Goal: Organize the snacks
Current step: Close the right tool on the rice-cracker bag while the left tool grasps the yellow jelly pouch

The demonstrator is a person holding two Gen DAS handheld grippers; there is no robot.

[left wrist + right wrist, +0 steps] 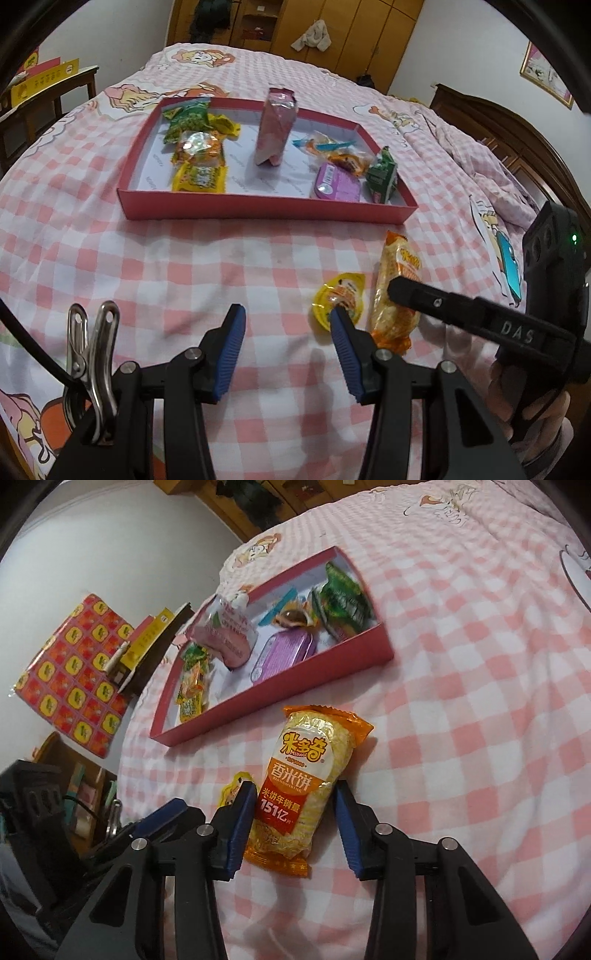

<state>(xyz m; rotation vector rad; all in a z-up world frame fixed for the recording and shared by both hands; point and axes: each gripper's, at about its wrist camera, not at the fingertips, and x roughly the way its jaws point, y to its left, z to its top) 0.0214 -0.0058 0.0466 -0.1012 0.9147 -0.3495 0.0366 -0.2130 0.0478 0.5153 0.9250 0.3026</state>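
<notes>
Blue-padded fingers [236, 834] of the right gripper [291, 827] straddle the near end of an orange rice-cracker pack [310, 775] that lies flat on the pink checked bed [461, 738]. The left pad looks to be touching the wrapper's edge, while the right pad stands just beside it with a thin strip of sheet showing. So the jaws are partly spread around the pack and not yet pinching it, likely set up for a lift by the narrow sides. The pack points lengthwise towards the red tray [280, 694], which would suit a short carry forward.

Writing on the pack is readable: large yellow characters 米多奇, below them 香米饼, then a red band with 米饼年销量 and 151亿. Just left of it lies a small yellow jelly cup [340, 299], still outside the tray.

From the left wrist view, the left gripper [288, 347] hovers low over bare sheet with its jaws spread and nothing between them, apparently waiting its turn. A metal clip [92, 354] hangs at its left side. "DAS" is printed on the right gripper's arm.

Inside the tray, green and yellow packets [195, 147] sit grouped at the left, a pink pouch [275, 127] stands upright in the middle, and a purple tin [336, 182] with a green packet [382, 177] lies at the right. Their labels are too small to read.
</notes>
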